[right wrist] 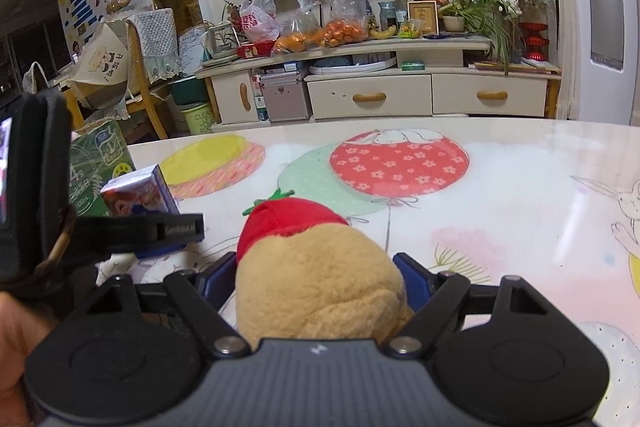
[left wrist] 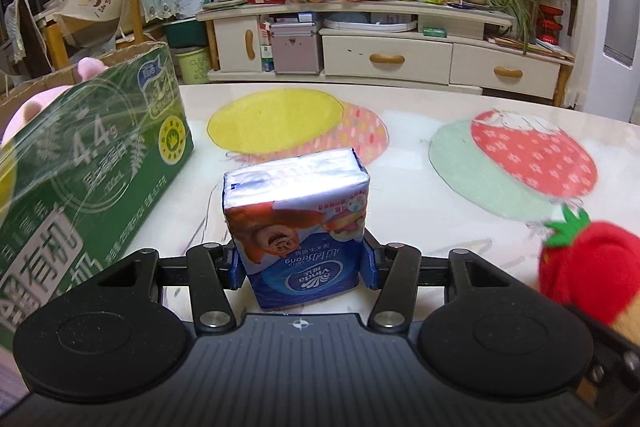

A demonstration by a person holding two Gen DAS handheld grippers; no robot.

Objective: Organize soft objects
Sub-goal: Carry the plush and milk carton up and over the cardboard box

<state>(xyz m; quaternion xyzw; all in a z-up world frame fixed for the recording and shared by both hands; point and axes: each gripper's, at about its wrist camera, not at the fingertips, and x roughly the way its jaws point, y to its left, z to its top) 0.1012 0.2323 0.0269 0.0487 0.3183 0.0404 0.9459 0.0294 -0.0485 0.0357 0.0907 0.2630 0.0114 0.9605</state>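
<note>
A blue tissue pack [left wrist: 296, 211] with a cartoon bear print stands upright between the blue pads of my left gripper [left wrist: 302, 263], which is shut on its lower sides. In the right wrist view a tan plush toy [right wrist: 316, 299] with a red strawberry cap fills the space between the fingers of my right gripper [right wrist: 316, 267], and both pads press its sides. The same plush toy [left wrist: 588, 267] shows at the right edge of the left wrist view. The tissue pack [right wrist: 136, 195] and one left fingertip [right wrist: 160, 227] appear left of the plush.
An open green cardboard box [left wrist: 92, 163] stands at the table's left with a pink plush [left wrist: 32, 103] inside. The white table [right wrist: 500, 187] has balloon prints. Beyond it are a cream cabinet [left wrist: 384, 59] with fruit bags and a chair.
</note>
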